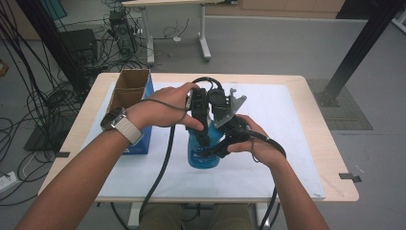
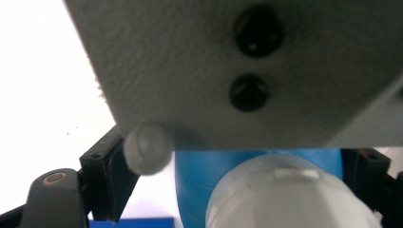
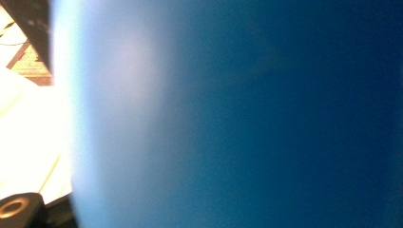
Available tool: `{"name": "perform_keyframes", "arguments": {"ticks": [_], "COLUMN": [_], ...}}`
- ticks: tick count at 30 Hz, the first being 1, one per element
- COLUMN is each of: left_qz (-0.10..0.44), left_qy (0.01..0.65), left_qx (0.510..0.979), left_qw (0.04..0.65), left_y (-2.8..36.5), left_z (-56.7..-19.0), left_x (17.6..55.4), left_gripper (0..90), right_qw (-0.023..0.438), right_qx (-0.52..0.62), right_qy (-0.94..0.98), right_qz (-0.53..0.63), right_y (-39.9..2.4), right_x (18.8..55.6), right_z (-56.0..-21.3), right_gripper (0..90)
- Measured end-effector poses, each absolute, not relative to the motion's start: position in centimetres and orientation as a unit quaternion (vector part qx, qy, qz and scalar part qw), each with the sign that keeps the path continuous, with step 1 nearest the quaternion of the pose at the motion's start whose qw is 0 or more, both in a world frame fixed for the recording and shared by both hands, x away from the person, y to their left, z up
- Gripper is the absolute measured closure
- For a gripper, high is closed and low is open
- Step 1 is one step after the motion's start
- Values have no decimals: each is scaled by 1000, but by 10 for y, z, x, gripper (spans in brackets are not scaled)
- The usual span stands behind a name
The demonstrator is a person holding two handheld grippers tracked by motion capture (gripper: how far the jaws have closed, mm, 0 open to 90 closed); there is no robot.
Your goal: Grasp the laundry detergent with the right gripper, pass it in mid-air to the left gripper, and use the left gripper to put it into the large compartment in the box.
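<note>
**2 grippers crowd 1 blue bottle at mid-table**

1 blue bottle (image 1: 201, 155) stands upright on the white mat (image 1: 287, 143), near the middle of the table (image 1: 316, 96), and we have both tools on it. In the left gripper view its white cap (image 2: 285, 199) sits close up between the black jaws, with the blue shoulder showing beside it.

We see the right gripper (image 1: 213, 152) come in from the side, clenched on the bottle's body; in its own view the blue wall sits right against the lens. The right hand (image 1: 253, 139) wraps the handle, cable trailing toward the table's near edge.

The left gripper (image 1: 203, 136) drops in from above at the bottle's top, the left hand (image 1: 163, 108) over it, a watch on that wrist. Its jaws flank the cap, but we cannot tell whether the pads press on it. The other tool's grey plate (image 2: 247, 71) hangs just above the cap.

Further out, to the left, an open cardboard box (image 1: 129, 88) with a blue side stands on the mat, just beyond the left wrist.
</note>
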State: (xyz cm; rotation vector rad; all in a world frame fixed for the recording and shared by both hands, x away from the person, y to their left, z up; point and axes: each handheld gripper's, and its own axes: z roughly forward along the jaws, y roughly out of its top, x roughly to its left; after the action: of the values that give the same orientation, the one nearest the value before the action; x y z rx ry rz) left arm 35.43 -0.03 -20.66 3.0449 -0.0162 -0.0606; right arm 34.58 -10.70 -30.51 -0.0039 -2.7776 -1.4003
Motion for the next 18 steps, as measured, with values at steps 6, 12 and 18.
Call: {"name": "perform_keyframes", "arguments": {"ticks": [6,12,18], "left_qz": [-29,-34,-46], "left_qy": [-6,-7,-6], "left_qx": [998,998,997], "left_qw": [51,52,55], "left_y": [0,0,-1], "left_z": [-208,-208,-209], "left_x": [355,356,356], "left_gripper": [234,265,326], "right_qw": [16,16,17], "right_qx": [-3,-4,-3], "right_qy": [-892,-893,-892], "right_qz": [-452,-451,-452], "right_y": [-107,-108,-108], "right_x": [346,346,347], "right_z": [-306,-306,-307], "right_gripper": [439,438,438]}}
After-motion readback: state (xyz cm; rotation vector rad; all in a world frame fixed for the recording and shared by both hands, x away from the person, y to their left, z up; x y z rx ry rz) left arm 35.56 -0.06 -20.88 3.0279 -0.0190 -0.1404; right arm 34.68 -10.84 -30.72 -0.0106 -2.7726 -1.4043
